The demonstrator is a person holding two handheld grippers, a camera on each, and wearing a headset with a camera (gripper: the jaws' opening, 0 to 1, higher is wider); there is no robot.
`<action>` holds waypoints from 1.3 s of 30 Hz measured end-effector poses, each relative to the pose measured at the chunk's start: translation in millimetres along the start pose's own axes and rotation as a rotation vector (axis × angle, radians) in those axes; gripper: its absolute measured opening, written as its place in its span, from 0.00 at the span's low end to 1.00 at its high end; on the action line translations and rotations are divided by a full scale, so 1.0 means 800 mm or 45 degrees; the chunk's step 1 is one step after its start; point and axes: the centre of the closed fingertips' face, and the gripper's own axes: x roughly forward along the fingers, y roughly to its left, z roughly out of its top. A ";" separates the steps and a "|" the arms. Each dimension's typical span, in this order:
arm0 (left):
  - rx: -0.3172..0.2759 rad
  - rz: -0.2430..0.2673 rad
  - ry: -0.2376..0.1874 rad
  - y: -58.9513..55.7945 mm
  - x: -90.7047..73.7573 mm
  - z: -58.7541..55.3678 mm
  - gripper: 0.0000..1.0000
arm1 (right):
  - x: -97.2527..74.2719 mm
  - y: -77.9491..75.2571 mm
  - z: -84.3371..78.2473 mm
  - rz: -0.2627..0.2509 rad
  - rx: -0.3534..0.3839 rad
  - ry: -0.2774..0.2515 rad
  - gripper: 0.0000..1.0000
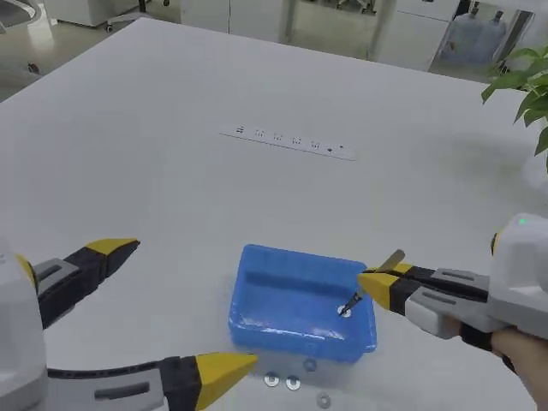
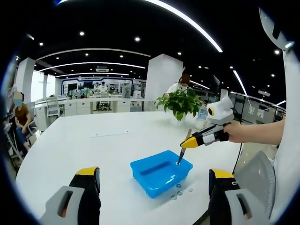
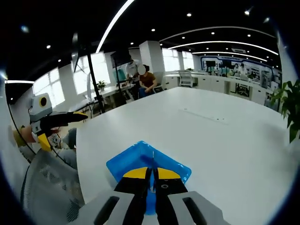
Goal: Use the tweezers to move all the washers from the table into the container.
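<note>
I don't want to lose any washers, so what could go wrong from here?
1. The washer at the tips of the tweezers sits low in the container, close to its right wall. A jerky release might bounce it out.
2. The open left gripper has one jaw close to the loose washers, which lie near the table's front edge. A nudge could knock them off.

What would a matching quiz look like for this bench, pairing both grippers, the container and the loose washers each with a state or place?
Things:
1 left gripper
2 right gripper
3 container
4 loose washers

States or places:
A on the table, just on the near side of the container
B shut on the tweezers
C jaws wide apart, holding nothing
D blue, with the tweezers' tip inside it

Pairs: 1-C, 2-B, 3-D, 4-A
</note>
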 end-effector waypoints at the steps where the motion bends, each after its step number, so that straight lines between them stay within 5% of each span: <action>1: 0.004 0.003 0.004 0.000 -0.001 -0.001 0.99 | 0.002 -0.002 -0.002 -0.006 0.008 0.002 0.01; 16: 0.075 -0.077 0.021 -0.007 -0.009 -0.003 0.99 | 0.030 -0.005 -0.039 -0.131 -0.042 0.067 0.01; 30: 0.161 -0.209 0.031 0.030 -0.025 -0.007 0.99 | 0.032 -0.006 -0.037 -0.324 -0.116 0.076 0.02; 35: 0.188 -0.246 0.016 0.037 -0.017 -0.002 0.99 | 0.024 -0.012 -0.039 -0.361 0.012 0.009 0.01; 39: 0.165 -0.261 -0.015 0.039 -0.016 0.003 0.99 | 0.001 -0.006 -0.010 -0.403 0.103 -0.173 0.01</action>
